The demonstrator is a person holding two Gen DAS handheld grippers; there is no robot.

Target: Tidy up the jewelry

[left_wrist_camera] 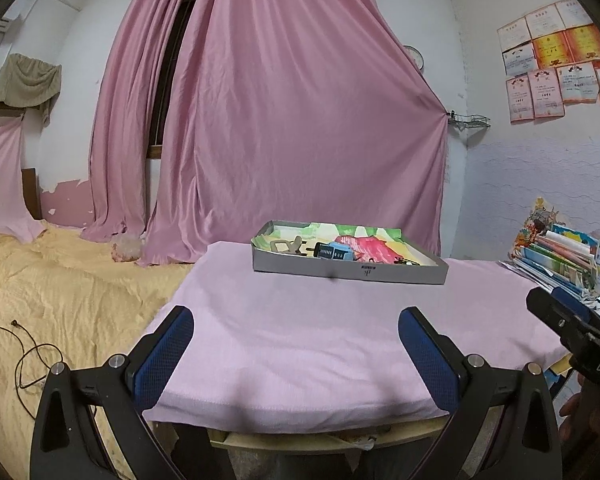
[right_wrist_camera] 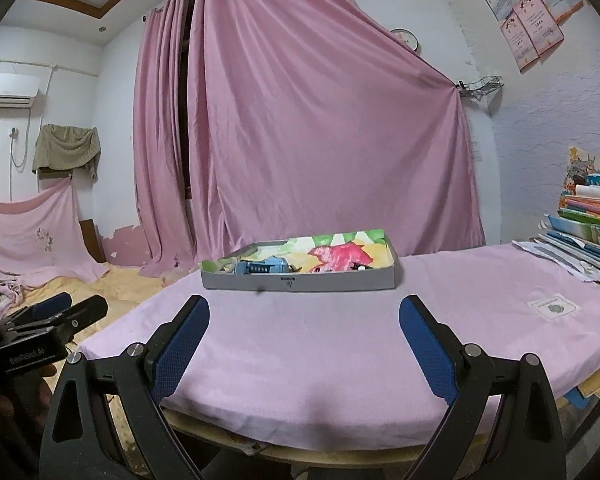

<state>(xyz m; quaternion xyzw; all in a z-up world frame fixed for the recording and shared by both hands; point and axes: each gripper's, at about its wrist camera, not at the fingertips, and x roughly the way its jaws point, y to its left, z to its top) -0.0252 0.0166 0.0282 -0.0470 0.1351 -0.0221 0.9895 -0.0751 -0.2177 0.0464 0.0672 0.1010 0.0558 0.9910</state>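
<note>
**Two tongs waiting, both wide apart and holding nothing**

Two tongs are hanging over the near edge of the desk (left_wrist_camera: 300, 340). The left tongs (left_wrist_camera: 296, 356) are gaping, gripping nothing. The right tongs (right_wrist_camera: 304, 348) are gaping too.

A flat gray box (left_wrist_camera: 348, 270) is sitting far back on the pink cloth, well apart from both tongs. Small things are lying inside it, next to a blue gadget (left_wrist_camera: 334, 251). I cannot tell which bits are jewelry.

Jewelry is probably light, thin and slippery, so pinching it gently at a thick part looks safest.

Lots of bare cloth is lying between tongs and box. Books (right_wrist_camera: 588, 216) are piling up on the right edge. The bed (left_wrist_camera: 60, 272) is sitting left.
</note>
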